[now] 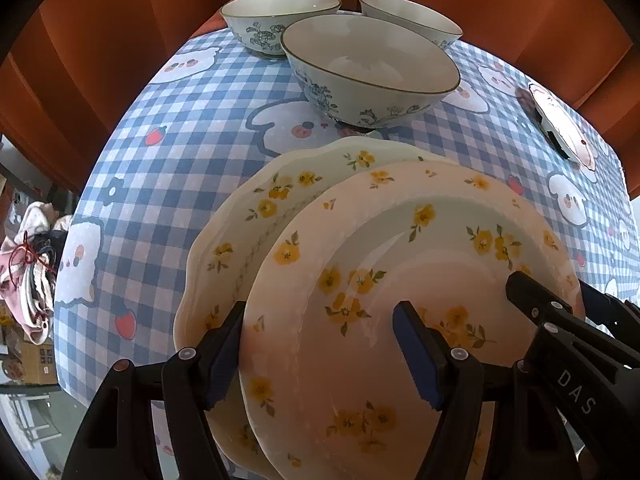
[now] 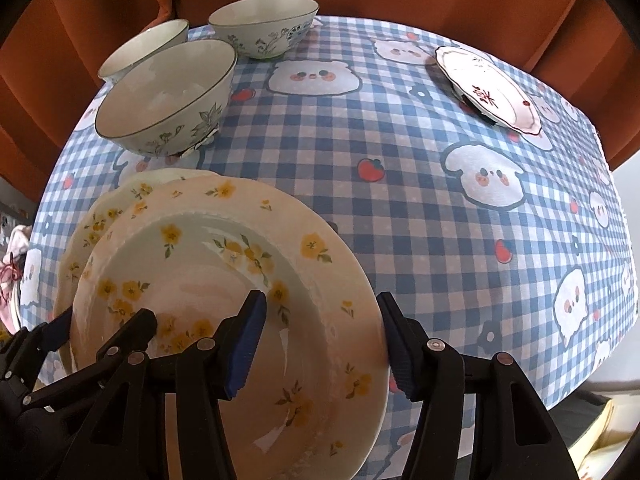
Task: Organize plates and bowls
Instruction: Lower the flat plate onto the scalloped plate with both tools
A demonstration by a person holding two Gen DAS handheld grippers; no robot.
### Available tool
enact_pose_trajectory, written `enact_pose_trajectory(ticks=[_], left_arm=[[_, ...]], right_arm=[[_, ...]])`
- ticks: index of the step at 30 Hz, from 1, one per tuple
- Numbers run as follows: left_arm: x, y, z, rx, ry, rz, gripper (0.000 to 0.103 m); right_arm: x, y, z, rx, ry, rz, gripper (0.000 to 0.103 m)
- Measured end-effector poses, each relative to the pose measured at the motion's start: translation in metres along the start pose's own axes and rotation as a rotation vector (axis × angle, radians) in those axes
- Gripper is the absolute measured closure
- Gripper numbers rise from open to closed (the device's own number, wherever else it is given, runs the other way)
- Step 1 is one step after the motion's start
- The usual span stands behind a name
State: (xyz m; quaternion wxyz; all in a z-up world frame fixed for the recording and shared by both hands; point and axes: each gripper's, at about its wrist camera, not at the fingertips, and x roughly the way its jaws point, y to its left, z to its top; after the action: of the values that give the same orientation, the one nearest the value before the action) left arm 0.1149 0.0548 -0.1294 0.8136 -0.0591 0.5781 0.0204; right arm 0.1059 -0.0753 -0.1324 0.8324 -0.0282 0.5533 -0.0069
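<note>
A round plate with yellow flowers (image 1: 380,248) (image 2: 200,264) hangs tilted just above a scalloped plate of the same pattern (image 1: 248,216) (image 2: 104,208), offset to its right. My left gripper (image 1: 320,308) (image 2: 104,320) is shut on the upper plate's left rim, one pad at the outer edge and one inside the well. My right gripper (image 2: 322,300) (image 1: 556,292) is shut on the opposite rim the same way. Behind the plates stand three white bowls with blue flowers: a near one (image 1: 368,64) (image 2: 164,92) and two farther (image 1: 276,16) (image 1: 408,12).
A blue checked tablecloth (image 2: 400,200) covers the table. A small white plate with a red pattern (image 2: 488,88) (image 1: 560,124) lies at the far right on something dark. Orange curtains hang behind. The table's left edge drops to clutter on the floor (image 1: 32,272).
</note>
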Motion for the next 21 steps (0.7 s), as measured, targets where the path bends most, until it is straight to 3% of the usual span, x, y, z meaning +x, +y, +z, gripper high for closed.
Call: enact_pose_trajectory(ticks=[8,11,12,16,21], left_arm=[[0.002,-0.001,0.002,0.020,-0.006,0.032,0.028],[0.000,-0.017,0.000,0.136,-0.040,0.118,0.026],[0.000,-0.022,-0.001,0.172,-0.045,0.125,0.018],[-0.002,-0.024,-0.003,0.166,-0.049,0.116,0.015],[-0.003,-0.024,-0.004,0.174,-0.036,0.104,0.014]], right_arm=[[0.002,0.002,0.002,-0.037,0.002,0.008,0.043],[-0.001,0.002,0.001,-0.054,-0.002,0.008,0.042],[-0.003,0.001,0.000,-0.056,-0.009,0.017,0.042],[-0.005,-0.003,-0.006,-0.044,0.007,0.075,0.042],[-0.013,-0.012,-0.012,-0.024,-0.005,0.076,0.042]])
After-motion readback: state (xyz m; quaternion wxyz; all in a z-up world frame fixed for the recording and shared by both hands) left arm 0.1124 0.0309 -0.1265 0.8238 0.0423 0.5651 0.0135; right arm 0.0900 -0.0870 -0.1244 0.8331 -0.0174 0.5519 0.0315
